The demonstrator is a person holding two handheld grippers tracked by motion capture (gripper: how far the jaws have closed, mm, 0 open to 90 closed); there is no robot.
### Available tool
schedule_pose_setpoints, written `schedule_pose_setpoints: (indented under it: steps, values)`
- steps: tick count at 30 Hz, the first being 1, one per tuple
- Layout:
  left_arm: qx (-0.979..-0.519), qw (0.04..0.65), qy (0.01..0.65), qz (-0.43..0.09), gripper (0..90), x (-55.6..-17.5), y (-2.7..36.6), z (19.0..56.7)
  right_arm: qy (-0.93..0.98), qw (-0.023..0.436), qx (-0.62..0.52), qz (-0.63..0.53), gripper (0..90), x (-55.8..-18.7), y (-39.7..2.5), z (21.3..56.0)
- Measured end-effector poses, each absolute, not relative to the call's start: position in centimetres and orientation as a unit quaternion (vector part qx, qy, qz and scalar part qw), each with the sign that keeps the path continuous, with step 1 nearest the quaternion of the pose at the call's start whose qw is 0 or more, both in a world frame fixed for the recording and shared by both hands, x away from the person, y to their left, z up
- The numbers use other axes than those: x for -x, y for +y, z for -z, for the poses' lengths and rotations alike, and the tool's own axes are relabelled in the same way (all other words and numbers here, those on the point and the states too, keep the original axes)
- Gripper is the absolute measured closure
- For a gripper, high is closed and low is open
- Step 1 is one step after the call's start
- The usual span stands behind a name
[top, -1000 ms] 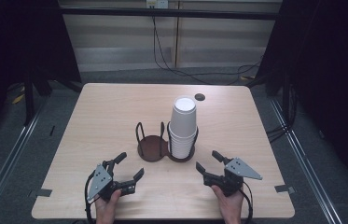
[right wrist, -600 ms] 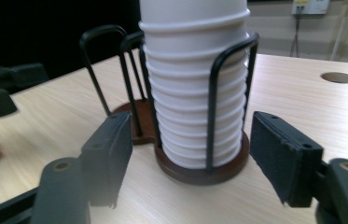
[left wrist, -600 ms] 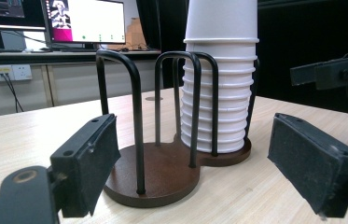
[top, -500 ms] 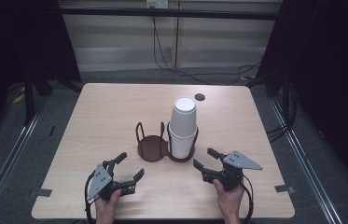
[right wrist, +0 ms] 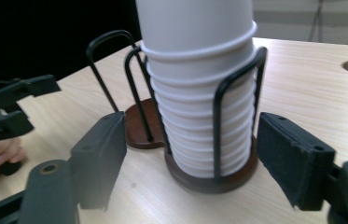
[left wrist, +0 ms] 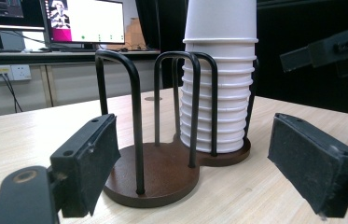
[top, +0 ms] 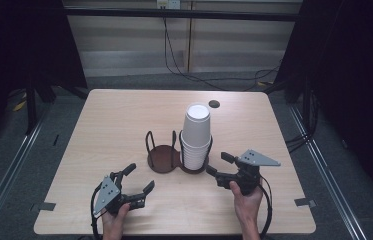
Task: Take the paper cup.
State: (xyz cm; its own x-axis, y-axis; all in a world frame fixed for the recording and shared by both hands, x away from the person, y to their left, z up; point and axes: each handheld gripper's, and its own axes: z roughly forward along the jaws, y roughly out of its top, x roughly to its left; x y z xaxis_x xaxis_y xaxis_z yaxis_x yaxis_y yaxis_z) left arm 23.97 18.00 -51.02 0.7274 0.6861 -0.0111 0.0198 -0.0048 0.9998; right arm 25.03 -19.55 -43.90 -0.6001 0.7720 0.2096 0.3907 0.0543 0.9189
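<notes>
In the high view, a brown two-ring cup holder (top: 170, 157) with black wire uprights sits at the middle of the frame on the light wooden table (top: 119, 125). Its right ring carries a tall stack of white paper cups (top: 196, 136), while the left ring has nothing in it. The right gripper (top: 219, 165) sits just right of and slightly below the stack, with its jaws spread wide and pointing toward the holder's base, near it but not touching. The left gripper (top: 139, 179) lies in the lower left of the frame, below the bare ring and well apart from it, jaws likewise spread. A small dark hole (top: 214, 104) marks the tabletop above and to the right of the cups. In the right gripper view the cup stack (right wrist: 199, 93) rises at the centre between the two open jaws, held by the wire loops, and the other gripper shows at the left edge (blurred, with fingers around it). In the left gripper view the holder (left wrist: 162, 172) stands at the centre between the parted jaws, the bare ring nearest and the cups (left wrist: 218, 84) behind it toward the upper right; computer monitors (left wrist: 83, 21) glow at the upper left.
</notes>
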Motion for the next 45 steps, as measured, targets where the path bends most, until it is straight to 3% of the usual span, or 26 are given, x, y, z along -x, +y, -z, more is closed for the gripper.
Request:
schedule_pose_setpoints:
  steps: [7, 29, 45]
  values:
    - [-0.662, 0.652, 0.265, -0.258, 16.0, -24.0, 18.0, 51.0, 0.711, 0.162, -0.399, -0.556, 16.0, -26.1, -19.1, 41.9]
    - [-0.662, 0.652, 0.265, -0.258, 15.9, -24.0, 18.0, 51.0, 0.731, 0.139, -0.375, -0.553, 14.1, -28.8, -18.6, 37.5]
    - [-0.661, 0.654, 0.267, -0.254, 15.9, -24.0, 18.0, 51.0, 0.768, 0.117, -0.359, -0.517, 14.1, -32.9, -17.6, 34.0]
